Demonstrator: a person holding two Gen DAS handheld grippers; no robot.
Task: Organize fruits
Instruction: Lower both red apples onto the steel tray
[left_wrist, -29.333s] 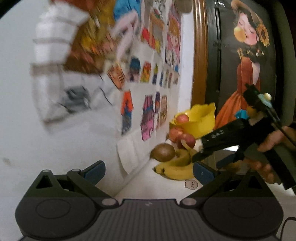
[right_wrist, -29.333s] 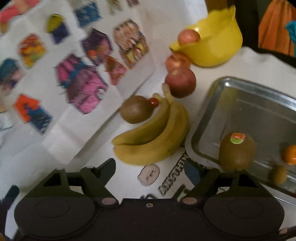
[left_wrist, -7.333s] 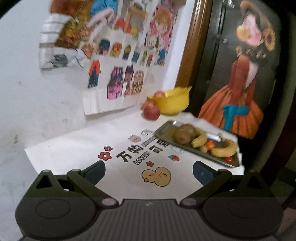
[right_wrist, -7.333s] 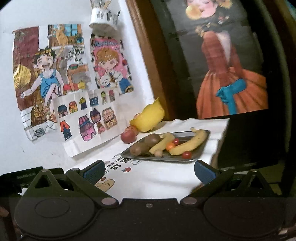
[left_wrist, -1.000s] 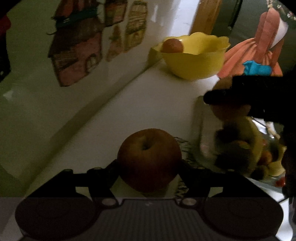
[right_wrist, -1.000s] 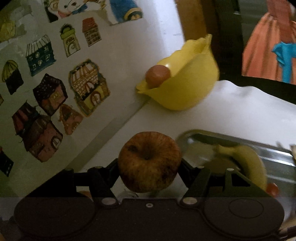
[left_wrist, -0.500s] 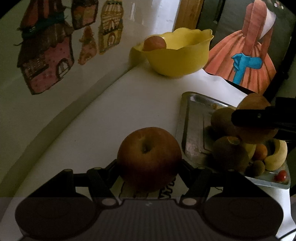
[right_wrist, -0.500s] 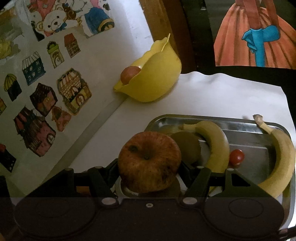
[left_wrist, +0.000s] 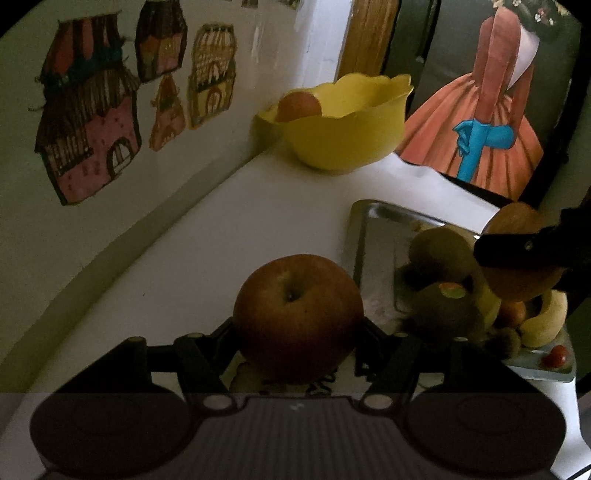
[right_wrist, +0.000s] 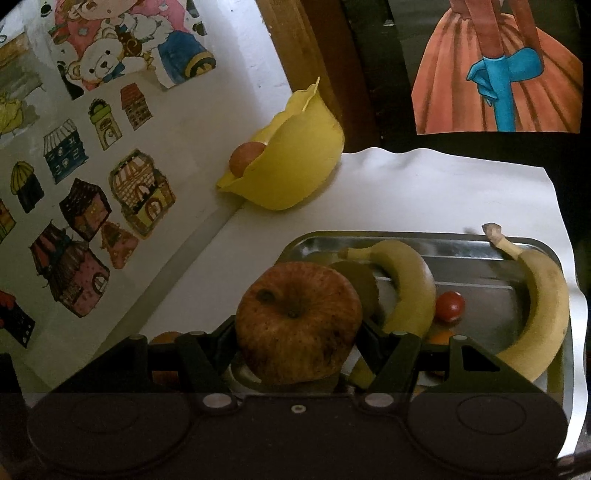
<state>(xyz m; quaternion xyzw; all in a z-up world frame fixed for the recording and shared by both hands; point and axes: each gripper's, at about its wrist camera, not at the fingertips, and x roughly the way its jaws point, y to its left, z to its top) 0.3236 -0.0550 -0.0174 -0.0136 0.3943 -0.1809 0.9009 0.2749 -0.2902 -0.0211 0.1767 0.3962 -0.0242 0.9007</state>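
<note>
My left gripper (left_wrist: 297, 332) is shut on a red apple (left_wrist: 298, 317), held over the white table just left of the metal tray (left_wrist: 373, 236). My right gripper (right_wrist: 297, 332) is shut on a second, speckled apple (right_wrist: 298, 323) above the tray's (right_wrist: 480, 273) near-left corner; in the left wrist view that apple (left_wrist: 517, 254) and a dark finger (left_wrist: 524, 249) hang over the tray's fruit. The tray holds two bananas (right_wrist: 406, 284) (right_wrist: 543, 302), kiwis (left_wrist: 443, 310), a cherry tomato (right_wrist: 448, 305) and a small orange fruit. A yellow bowl (left_wrist: 343, 129) (right_wrist: 295, 166) with one apple (left_wrist: 298, 107) stands at the back.
A wall with paper house drawings (left_wrist: 88, 122) runs along the left. A painting of an orange dress (left_wrist: 487, 110) stands behind the table. The white cloth's (right_wrist: 443, 192) far and right edges drop off close beyond the tray.
Both grippers have drawn back slightly from the bowl with their apples. The right gripper has shifted further over the tray, so more of the bananas shows.
</note>
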